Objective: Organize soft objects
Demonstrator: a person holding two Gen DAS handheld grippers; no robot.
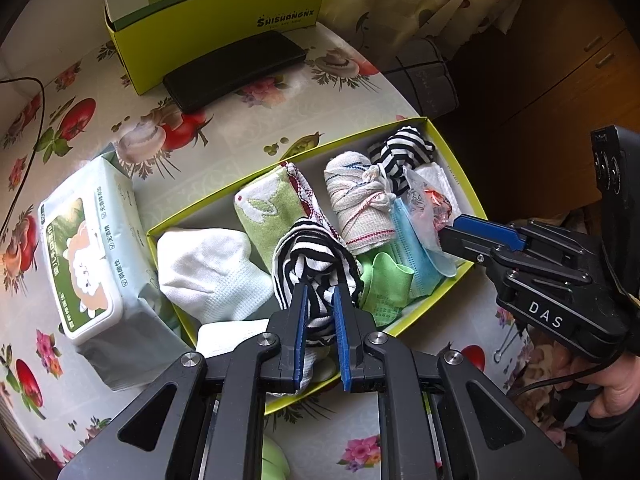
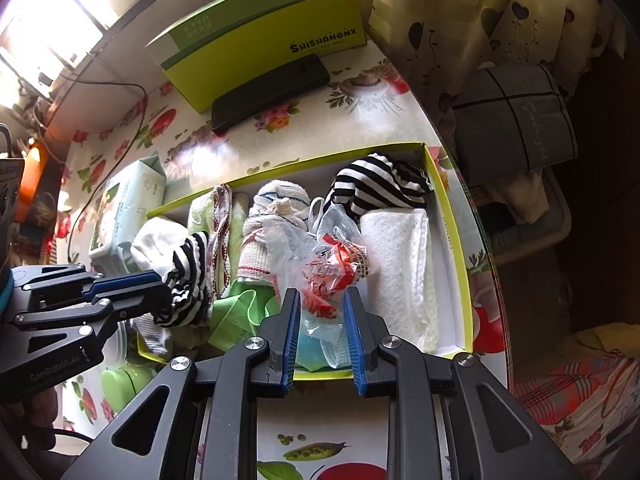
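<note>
Two tongs: left [image 1: 320,292] clamps the striped sock [image 1: 316,264]; right [image 2: 320,300] pinches the plastic bag [image 2: 332,272].

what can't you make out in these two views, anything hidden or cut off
- Left wrist view: the striped sock between the left gripper fingers; its lower end is hidden behind them.
- Both views: the blue mask lies partly under the clear plastic bag, its full shape hidden.
- Right wrist view: whether the right gripper pinches the bag; the contact is unclear.
- Right wrist view: the wipes pack, washed out by glare.
</note>
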